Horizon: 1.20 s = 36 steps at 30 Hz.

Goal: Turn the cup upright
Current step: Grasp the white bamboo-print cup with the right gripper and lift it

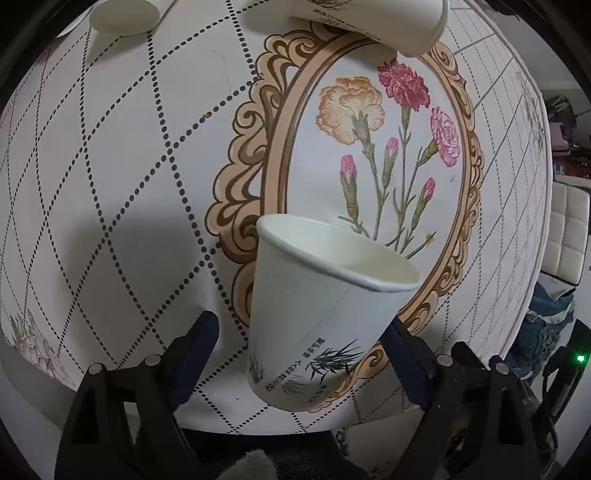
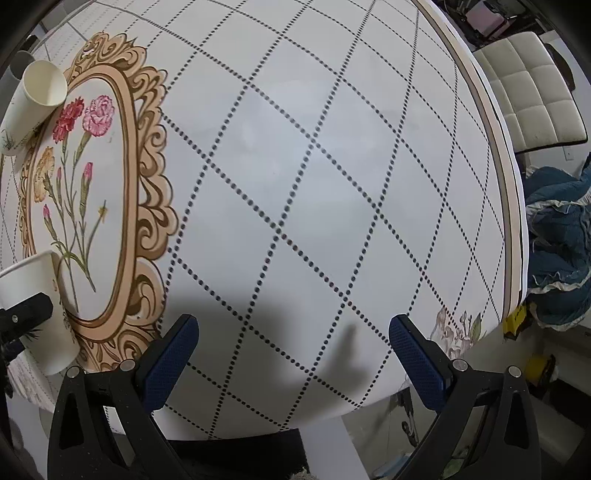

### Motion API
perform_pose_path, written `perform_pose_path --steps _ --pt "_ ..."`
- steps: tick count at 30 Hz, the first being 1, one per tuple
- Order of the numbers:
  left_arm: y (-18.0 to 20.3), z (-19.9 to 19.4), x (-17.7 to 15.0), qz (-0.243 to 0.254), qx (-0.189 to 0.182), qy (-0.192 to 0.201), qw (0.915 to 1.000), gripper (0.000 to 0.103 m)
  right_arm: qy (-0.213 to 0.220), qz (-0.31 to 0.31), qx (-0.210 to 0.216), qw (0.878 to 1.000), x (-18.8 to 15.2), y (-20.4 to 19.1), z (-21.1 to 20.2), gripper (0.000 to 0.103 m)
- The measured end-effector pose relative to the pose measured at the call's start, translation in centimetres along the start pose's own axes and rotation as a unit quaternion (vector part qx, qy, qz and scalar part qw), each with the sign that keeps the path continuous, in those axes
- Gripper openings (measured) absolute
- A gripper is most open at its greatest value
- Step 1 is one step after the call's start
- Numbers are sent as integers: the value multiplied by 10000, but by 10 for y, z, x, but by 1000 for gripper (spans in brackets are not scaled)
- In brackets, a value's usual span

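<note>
A white paper cup point(image 1: 317, 317) with a bamboo print stands mouth up, slightly tilted, on the table point(image 1: 110, 184) between the fingers of my left gripper point(image 1: 299, 354). The jaws are wide open; whether the pads touch the cup I cannot tell. The same cup shows at the left edge of the right wrist view point(image 2: 40, 310) with a left finger in front of it. A second cup point(image 1: 373, 22) lies on its side at the far end, also seen in the right wrist view point(image 2: 33, 103). My right gripper point(image 2: 291, 354) is open and empty over bare tabletop.
The tablecloth has a dotted diamond grid and a gold-framed carnation picture point(image 1: 388, 147). A round white object point(image 1: 122, 14) sits at the far left. The table edge point(image 2: 509, 221) runs down the right, with a cream chair point(image 2: 528, 88) and blue cloth point(image 2: 557, 243) beyond.
</note>
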State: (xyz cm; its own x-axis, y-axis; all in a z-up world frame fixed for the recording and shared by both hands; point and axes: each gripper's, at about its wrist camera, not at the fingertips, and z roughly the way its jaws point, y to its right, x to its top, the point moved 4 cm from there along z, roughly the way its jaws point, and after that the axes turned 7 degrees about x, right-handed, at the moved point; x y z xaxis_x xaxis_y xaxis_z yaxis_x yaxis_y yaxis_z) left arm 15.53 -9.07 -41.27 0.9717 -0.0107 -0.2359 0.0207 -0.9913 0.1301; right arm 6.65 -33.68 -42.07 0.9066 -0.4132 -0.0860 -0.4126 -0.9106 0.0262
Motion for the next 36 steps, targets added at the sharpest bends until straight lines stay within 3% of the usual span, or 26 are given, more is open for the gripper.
perform_pose_path --steps 6,8,12,16,20,22,23,26,31,36 --pt "17 6 -13 229 29 73 9997 88 -8 41 0 10000 -10 15 5 103" --pt "21 5 -15 314 44 131 9994 88 -10 45 -4 10000 9 22 7 103" --pt "22 -7 -19 411 164 299 9986 88 25 48 21 10000 10 29 7 103" --pt "25 -33 -18 606 423 786 9942 88 102 73 66 9999 9 22 -12 103" --pt "13 -70 -17 723 1018 1494 9809 88 242 34 98 9997 5 16 -30 103" --pt "5 -79 -18 748 1314 1760 9727 91 316 -10 112 9994 1 5 -41 103" --pt "-1 -82 -18 775 1494 1879 9677 101 356 -39 132 9993 0 -1 -46 103" --pt "-20 -88 -18 878 1769 2056 9585 103 480 -129 222 9985 -5 -18 -62 103" --pt "-52 -86 -24 778 1910 2155 9545 103 643 -324 360 9968 -15 -52 -78 103" --pt "-84 -76 -31 629 1900 2080 9574 103 758 -679 488 9936 -26 -94 -87 103"
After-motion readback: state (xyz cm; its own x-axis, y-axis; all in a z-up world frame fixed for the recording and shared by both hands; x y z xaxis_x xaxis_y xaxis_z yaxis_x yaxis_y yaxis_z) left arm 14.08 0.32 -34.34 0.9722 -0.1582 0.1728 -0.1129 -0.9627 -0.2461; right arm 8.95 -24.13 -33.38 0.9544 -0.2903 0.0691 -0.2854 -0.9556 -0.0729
